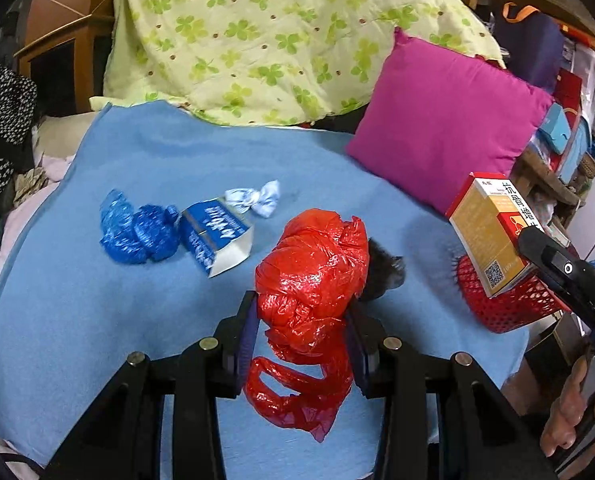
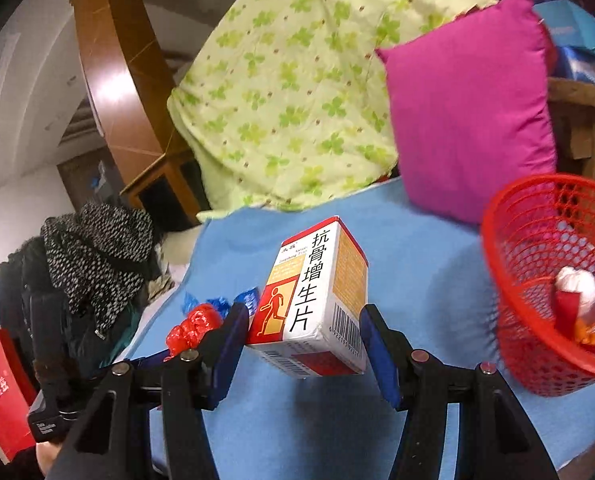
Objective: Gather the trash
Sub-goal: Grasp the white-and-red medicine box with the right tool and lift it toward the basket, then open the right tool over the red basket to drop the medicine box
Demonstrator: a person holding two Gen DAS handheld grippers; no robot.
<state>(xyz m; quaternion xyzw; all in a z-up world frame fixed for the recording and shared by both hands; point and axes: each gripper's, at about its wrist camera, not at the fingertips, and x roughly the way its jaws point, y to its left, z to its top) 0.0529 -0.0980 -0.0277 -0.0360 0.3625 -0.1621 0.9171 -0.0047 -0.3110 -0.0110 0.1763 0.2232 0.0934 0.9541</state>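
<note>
A crumpled red plastic bag [image 1: 311, 276] is clamped between the jaws of the left gripper [image 1: 302, 322] above a blue blanket [image 1: 97, 320], while a medicine box [image 2: 317, 296] printed with Chinese characters is pinched between the jaws of the right gripper [image 2: 303, 340] and held clear of the blanket, tilted, just beside a red mesh basket [image 2: 537, 364] in which a few scraps are seen. Farther out on the blanket, a crumpled blue bag [image 1: 137, 232], a torn blue-and-white carton [image 1: 217, 236] and a knotted pale wrapper [image 1: 253, 198] are left lying close together, and a magenta cushion [image 1: 445, 128] is propped against a green clover-print quilt [image 1: 277, 40] behind.
</note>
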